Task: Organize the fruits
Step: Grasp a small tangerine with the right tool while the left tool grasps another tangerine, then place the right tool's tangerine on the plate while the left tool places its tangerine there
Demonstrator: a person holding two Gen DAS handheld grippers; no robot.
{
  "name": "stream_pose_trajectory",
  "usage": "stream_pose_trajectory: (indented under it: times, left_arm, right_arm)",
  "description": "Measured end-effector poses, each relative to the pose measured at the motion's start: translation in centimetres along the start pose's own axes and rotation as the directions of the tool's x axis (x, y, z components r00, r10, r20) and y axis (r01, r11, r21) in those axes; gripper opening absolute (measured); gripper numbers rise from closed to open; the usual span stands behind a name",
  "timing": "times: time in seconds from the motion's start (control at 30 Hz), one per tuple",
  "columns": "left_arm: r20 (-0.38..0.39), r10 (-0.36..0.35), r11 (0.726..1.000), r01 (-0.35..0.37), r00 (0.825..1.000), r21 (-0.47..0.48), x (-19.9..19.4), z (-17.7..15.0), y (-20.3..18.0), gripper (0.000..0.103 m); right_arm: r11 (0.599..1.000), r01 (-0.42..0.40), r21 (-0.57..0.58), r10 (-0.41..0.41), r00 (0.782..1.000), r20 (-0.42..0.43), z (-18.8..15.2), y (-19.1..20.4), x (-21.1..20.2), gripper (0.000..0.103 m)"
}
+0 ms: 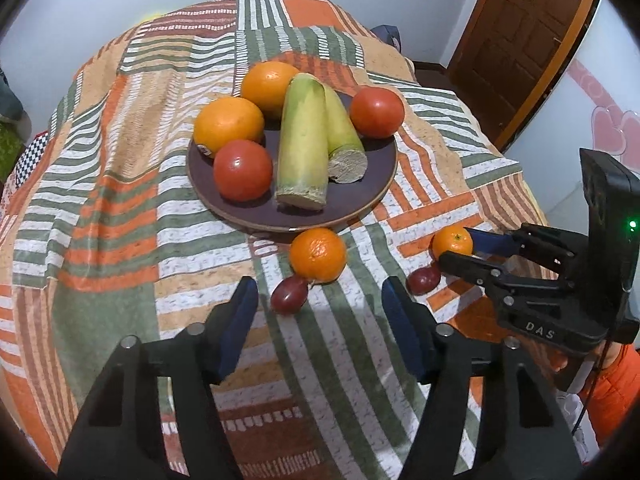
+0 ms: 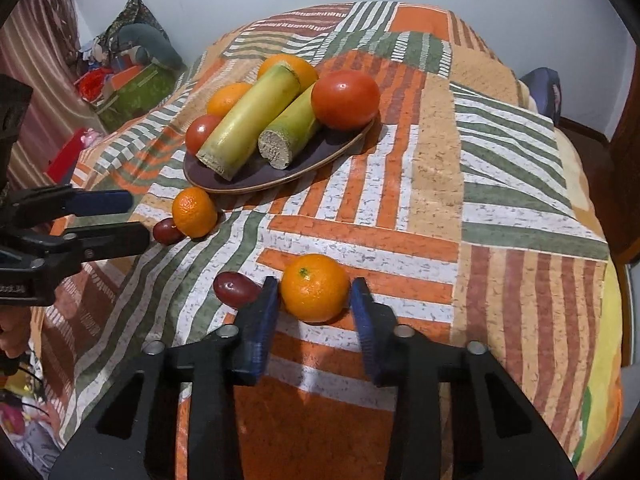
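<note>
A dark plate (image 1: 376, 184) (image 2: 344, 148) on the patchwork cloth holds two oranges, two tomatoes and two sugarcane pieces (image 1: 302, 144). In front of it lie a mandarin (image 1: 318, 255) (image 2: 194, 212) with a red grape (image 1: 289, 294) (image 2: 167, 231) beside it. My left gripper (image 1: 320, 308) (image 2: 138, 218) is open just short of that pair. A second mandarin (image 2: 315, 287) (image 1: 452, 242) sits between the fingers of my open right gripper (image 2: 316, 300) (image 1: 454, 244); the pads flank it with small gaps. Another red grape (image 2: 236, 288) (image 1: 423, 280) lies just left of it.
The cloth (image 1: 120, 208) drapes over a rounded surface that drops off on all sides. A wooden door (image 1: 524, 40) stands at the far right. Bags and clutter (image 2: 128, 76) lie on the floor at the far left.
</note>
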State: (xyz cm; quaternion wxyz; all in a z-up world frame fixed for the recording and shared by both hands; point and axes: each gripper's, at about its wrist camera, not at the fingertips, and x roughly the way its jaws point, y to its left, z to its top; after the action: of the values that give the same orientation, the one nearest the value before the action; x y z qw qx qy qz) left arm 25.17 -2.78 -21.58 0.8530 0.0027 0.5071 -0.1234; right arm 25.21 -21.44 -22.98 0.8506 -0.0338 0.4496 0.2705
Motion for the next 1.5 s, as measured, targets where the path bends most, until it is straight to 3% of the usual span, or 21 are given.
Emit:
stream_pose_trajectory:
  times: [0.6,0.7,0.87,1.5]
  left_arm:
    - [-0.049,0.018,1.0,-0.018,0.999,0.003,4.2,1.6,-0.2,0.045]
    - [-0.056,0.032,0.999,-0.032,0.998,0.007,4.8,1.6,-0.1,0.038]
    - [-0.051,0.023,1.0,-0.023,0.998,0.01,4.7,1.5,0.1,0.038]
    - [0.093,0.034,0.999,-0.034,0.995,-0.004,-0.2,3.6,0.9,0.038]
  right_arm:
    - [1.0,-0.016,0.02,0.015,0.999,0.046,0.3,-0.7,-1.1,0.032]
    - [1.0,-0.015,0.015,0.015,0.999,0.048,0.6,-0.5,-1.0,0.032]
    - [1.0,-0.013,0.011,0.013,0.999,0.046,0.9,-0.5,-0.8,0.032]
    - [1.0,-0.016,-0.024,0.019,0.992,0.121,4.6,0.1,-1.4,0.032]
